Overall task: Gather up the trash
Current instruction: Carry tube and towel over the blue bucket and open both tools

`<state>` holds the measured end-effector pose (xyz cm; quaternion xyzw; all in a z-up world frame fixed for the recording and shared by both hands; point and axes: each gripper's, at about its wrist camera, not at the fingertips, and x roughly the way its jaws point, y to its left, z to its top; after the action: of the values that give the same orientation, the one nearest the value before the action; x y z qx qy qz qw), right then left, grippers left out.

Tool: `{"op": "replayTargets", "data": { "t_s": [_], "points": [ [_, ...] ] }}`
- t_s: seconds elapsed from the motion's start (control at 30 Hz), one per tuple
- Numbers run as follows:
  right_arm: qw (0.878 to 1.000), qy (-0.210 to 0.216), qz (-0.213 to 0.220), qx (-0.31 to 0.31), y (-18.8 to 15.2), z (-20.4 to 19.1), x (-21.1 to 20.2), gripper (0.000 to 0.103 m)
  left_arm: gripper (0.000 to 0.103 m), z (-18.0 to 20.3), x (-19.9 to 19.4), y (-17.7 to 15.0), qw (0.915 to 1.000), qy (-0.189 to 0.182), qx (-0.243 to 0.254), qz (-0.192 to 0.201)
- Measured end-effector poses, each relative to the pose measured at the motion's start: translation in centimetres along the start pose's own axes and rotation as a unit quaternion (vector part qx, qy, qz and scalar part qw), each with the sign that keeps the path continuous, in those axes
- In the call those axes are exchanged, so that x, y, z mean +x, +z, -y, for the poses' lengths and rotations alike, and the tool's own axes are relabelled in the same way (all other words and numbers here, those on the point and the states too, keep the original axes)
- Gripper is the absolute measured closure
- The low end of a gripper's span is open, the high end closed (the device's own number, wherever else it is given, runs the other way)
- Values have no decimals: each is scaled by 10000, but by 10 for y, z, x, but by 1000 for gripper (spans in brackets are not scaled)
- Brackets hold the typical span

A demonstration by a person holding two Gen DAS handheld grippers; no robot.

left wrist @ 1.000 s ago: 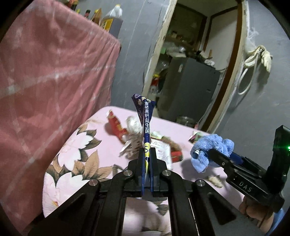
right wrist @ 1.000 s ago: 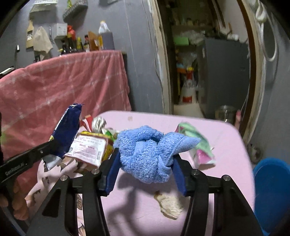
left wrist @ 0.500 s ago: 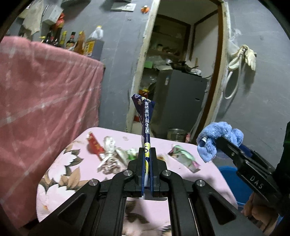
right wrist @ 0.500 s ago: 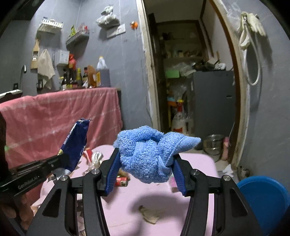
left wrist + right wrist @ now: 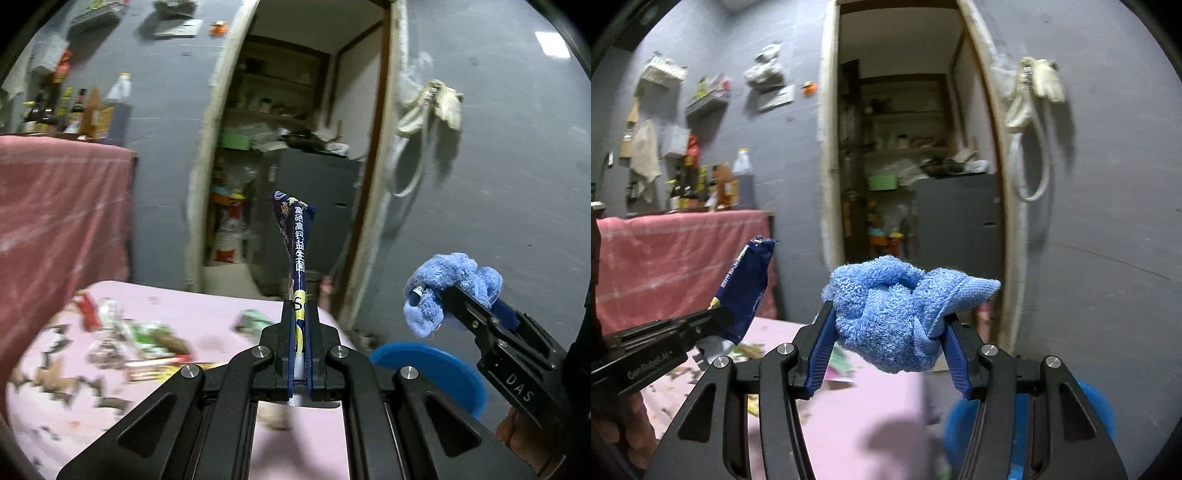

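Two grips I hold: left hand-held gripper (image 5: pixel 300 314) clamps a blue wrapper (image 5: pixel 295 236); right hand-held gripper (image 5: pixel 888 332) clasps a blue towel (image 5: pixel 897 310), above seemingly blurred tabletop (image 5: pixel 207 306) litter.

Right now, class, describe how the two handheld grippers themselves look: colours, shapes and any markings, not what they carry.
Both are matte black, with angular linkage arms pinned by round silver bolts. The left gripper has narrow black fingers with thin blue pads; seen from the right camera, its side reads "GenRobot.AI" in white. The right gripper has ribbed blue pads; seen from the left camera, its body bears white "DAS" lettering. No cables are visible.
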<state>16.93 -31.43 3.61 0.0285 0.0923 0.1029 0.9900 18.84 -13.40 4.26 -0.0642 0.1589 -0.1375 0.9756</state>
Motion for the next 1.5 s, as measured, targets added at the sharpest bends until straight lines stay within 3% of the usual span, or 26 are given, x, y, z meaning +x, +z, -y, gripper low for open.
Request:
{"op": "replayTargets", "data": {
  "t_s": [0.23,0.53,0.77,1.0,1.2,1.3,1.37,1.4,1.5],
  "points": [
    [9968,-706,1,363,-3,69,-21,51,101,72,41,-7,9972,-723,21,-172],
    [9895,-1165,-407,758,-23,139,-23,51,101,136,94,-17,9922,-1109,95,-566],
    [9864,-1202,-794,792,-33,159,-15,51,101,145,127,-36,9873,-1098,107,-1141],
    [9763,-1152,-1279,1311,-49,179,1,50,101,137,155,-56,9767,-990,-82,-1903],
    [9650,-1204,-1647,1649,-60,191,7,43,100,139,166,-65,9702,-1007,-6,-2202],
    [9603,-1233,-1717,1823,-63,197,9,42,93,140,171,-68,9661,-1002,77,-2379],
    [9593,-1203,-1707,1901,-62,199,10,42,73,137,172,-71,9650,-997,19,-2426],
    [9594,-1195,-1689,1915,-62,200,8,42,68,134,172,-72,9651,-985,-46,-2427],
    [9629,-1245,-1536,1834,-56,198,4,42,65,130,165,-70,9686,-951,-155,-2293]
  ]
}}
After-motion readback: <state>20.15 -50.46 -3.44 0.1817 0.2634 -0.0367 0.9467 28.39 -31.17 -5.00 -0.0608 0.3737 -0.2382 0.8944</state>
